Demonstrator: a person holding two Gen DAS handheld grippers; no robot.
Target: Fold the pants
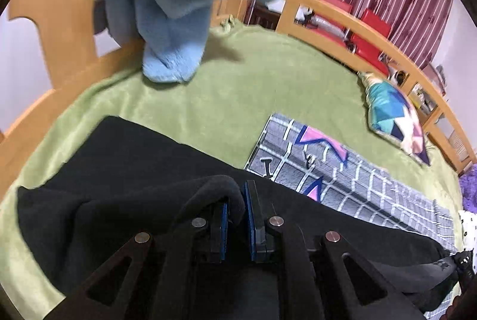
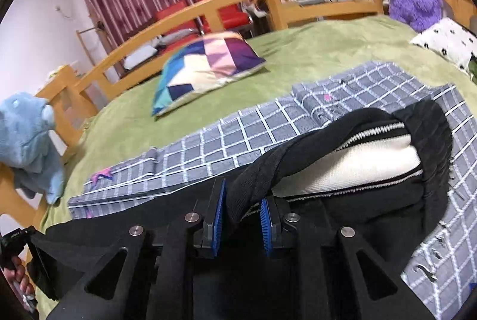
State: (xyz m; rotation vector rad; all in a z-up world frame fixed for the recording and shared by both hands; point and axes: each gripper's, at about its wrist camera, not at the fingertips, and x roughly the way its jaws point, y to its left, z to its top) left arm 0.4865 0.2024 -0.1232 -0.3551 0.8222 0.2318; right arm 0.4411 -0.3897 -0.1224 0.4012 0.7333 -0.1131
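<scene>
The soft green fleece bedspread (image 1: 238, 87) is carrying a flat grey grid-printed cloth (image 2: 238, 138), and the thick black knit pants (image 1: 119, 179) are lying across both, waistband end gaping to show a white ribbed lining (image 2: 351, 159). The fabric is looking heavy and slippery, so a layer is likely to slide free and skew the fold. The left gripper (image 1: 236, 209) is clamping a raised fold; the right gripper (image 2: 240, 209) is pinching the waistband edge.
</scene>
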